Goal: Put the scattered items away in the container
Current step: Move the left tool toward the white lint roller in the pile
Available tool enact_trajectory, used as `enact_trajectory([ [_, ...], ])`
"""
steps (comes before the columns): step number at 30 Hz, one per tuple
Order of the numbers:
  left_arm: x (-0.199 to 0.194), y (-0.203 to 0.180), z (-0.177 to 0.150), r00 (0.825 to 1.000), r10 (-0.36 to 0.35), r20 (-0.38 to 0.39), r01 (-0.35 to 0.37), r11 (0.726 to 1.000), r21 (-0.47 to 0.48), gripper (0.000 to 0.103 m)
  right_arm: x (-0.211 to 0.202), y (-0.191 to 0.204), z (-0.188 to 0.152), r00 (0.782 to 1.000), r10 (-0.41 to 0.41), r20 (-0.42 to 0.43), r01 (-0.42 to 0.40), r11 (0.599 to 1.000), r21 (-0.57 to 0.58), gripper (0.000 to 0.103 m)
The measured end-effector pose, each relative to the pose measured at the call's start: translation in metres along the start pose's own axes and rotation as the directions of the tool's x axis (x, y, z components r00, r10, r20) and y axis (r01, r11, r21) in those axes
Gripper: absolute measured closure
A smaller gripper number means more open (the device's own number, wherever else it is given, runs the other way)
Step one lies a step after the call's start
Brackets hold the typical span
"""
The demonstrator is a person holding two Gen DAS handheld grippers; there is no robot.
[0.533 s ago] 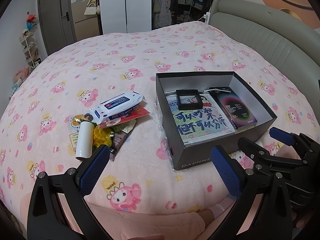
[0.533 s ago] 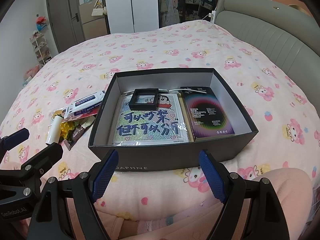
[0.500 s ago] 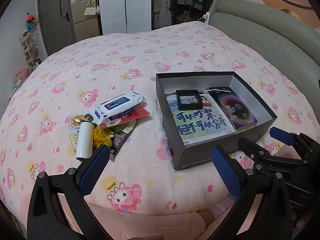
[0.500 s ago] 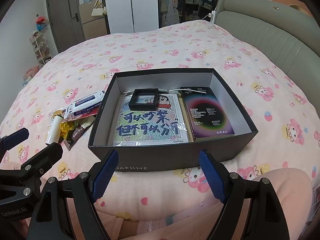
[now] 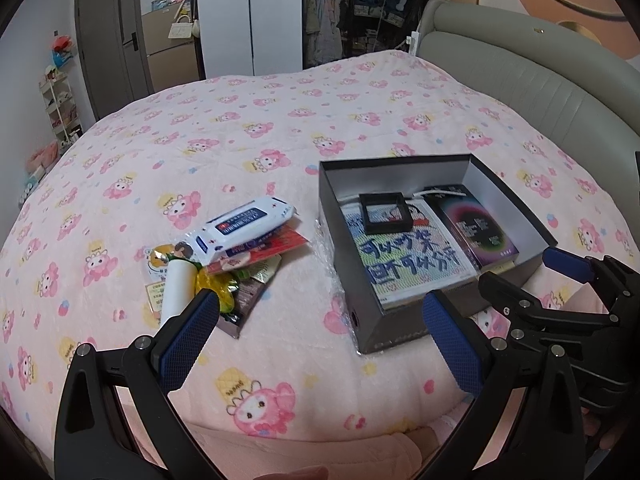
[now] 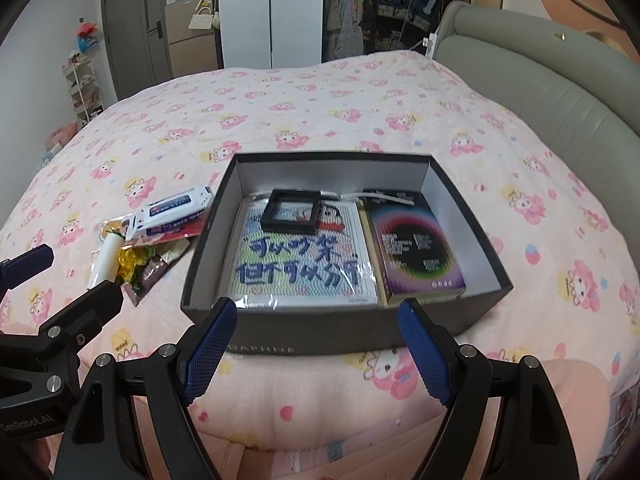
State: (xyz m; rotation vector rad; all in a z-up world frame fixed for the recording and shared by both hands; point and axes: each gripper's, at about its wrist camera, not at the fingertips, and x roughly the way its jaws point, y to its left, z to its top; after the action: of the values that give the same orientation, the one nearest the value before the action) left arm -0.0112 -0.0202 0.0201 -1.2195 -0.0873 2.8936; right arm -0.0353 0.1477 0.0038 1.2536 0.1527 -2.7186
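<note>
An open dark grey box (image 5: 376, 328) (image 6: 320, 338) stands on the pink bed. Inside lie a colourful picture pack (image 6: 300, 268), a small black frame (image 6: 294, 212) and a dark purple booklet (image 6: 416, 256). To its left is a pile: a white wipes pack (image 5: 244, 230) (image 6: 170, 212), a white tube (image 5: 176, 292) (image 6: 105, 260), a yellow wrapper (image 5: 218, 286) and flat sachets (image 5: 250, 300). My left gripper (image 5: 320, 340) is open and empty, just short of the pile and the box's near corner. My right gripper (image 6: 314, 350) is open and empty at the box's front wall.
The bed has a pink cartoon-print cover (image 5: 248, 128). A grey padded headboard (image 5: 540, 92) runs along the right. Wardrobes, a door and a shelf rack (image 5: 60, 108) stand beyond the far edge. My pink-clad lap (image 6: 320, 440) is below the grippers.
Both views have shifted slightly forward and down toward the bed. Nothing has been picked up or moved; both grippers stay open.
</note>
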Motion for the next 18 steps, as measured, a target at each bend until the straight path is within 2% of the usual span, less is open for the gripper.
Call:
enact_trajectory([
  [11, -0.002, 0.045, 0.022, 0.998, 0.046, 0.037, -0.044, 0.997, -0.059, 0.001, 0.005, 0.039, 0.042, 0.999, 0.001, 0.051, 0.006, 0.990, -0.142, 0.021],
  [18, 0.002, 0.080, 0.034, 0.996, 0.074, 0.046, -0.069, 0.992, -0.109, 0.001, 0.008, 0.070, 0.064, 0.997, 0.013, 0.074, 0.001, 0.982, -0.190, 0.021],
])
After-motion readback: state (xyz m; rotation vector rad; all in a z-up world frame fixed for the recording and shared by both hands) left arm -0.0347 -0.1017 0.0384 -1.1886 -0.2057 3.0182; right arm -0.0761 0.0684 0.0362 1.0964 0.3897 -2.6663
